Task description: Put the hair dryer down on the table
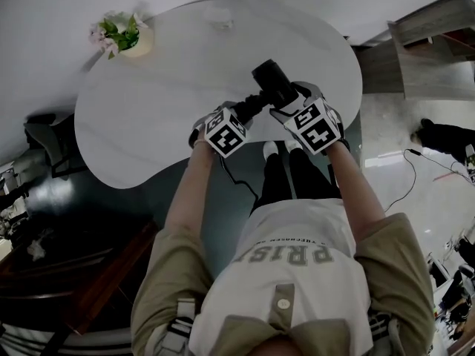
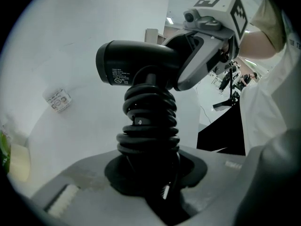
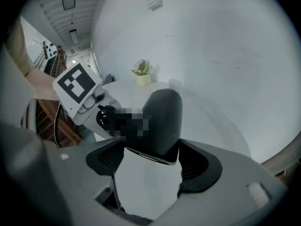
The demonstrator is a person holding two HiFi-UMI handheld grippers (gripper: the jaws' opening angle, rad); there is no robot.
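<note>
My left tool point(image 2: 150, 173) is nearest. Its jaws are partly closed and clamped on the handle of the dryer point(image 2: 136, 62), which has the black cord point(image 2: 149, 119) coiled round it. The barrel lies crosswise above the handle, with its label side towards this tool.

My right tool point(image 3: 153, 157) grips the near end of the barrel, one pad pressed on each side.

In the head view, both tools meet over the near edge of the white worktop point(image 1: 148, 124). The dryer is held between them, its barrel pointing out across the top. I cannot tell whether it touches the top.

A pot of flowers point(image 1: 126, 37) stands at the far left edge, well apart from the dryer. A small packet point(image 1: 220, 19) lies near the far edge.
</note>
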